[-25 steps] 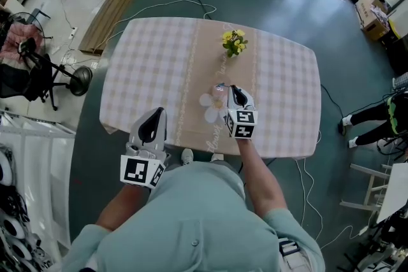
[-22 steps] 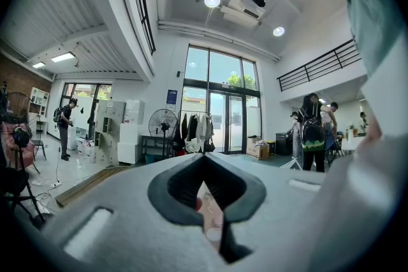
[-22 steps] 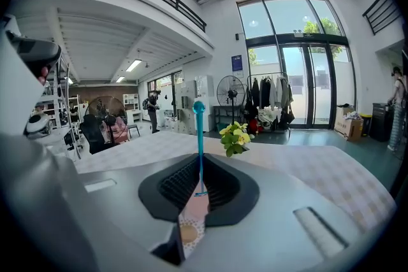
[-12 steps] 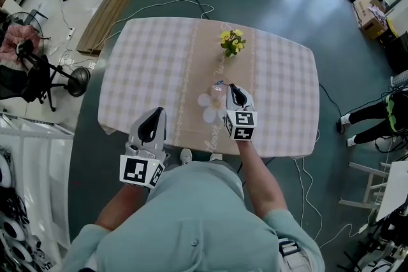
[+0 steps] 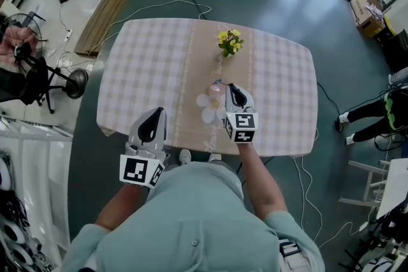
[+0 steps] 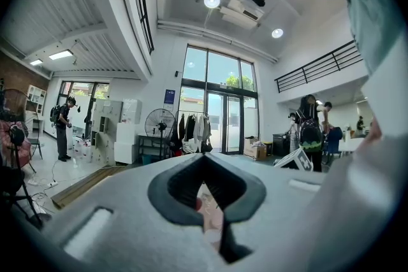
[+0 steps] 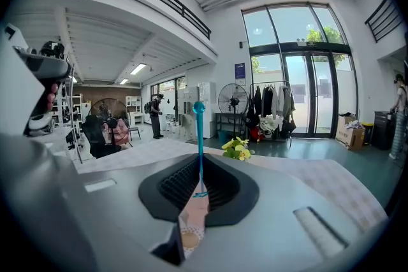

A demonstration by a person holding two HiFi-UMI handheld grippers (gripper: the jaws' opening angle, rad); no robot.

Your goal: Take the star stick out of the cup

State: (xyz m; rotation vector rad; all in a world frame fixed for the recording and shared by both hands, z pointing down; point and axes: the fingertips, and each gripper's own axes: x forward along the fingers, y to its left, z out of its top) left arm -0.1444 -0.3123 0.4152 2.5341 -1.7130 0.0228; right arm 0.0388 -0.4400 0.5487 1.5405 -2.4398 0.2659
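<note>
Two grippers. Item one, right gripper (image 7: 199, 159): my fingers clamp the teal star stick (image 7: 199, 130) upright, visible only in the right gripper view. The head view shows the pink cup (image 5: 217, 90) at my tips' 9 o'clock. Item two, left gripper (image 6: 204, 159): closed, empty.

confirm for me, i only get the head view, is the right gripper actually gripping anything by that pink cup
observer: yes. The right gripper view shows the right gripper shut on a thin teal stick, which stands upright between its jaws.
operator: whats on top of it
observer: a small round teal knob. No star shows from that angle.
operator: and the left one
observer: the left gripper view shows the left gripper with its jaws together and nothing between them.
</note>
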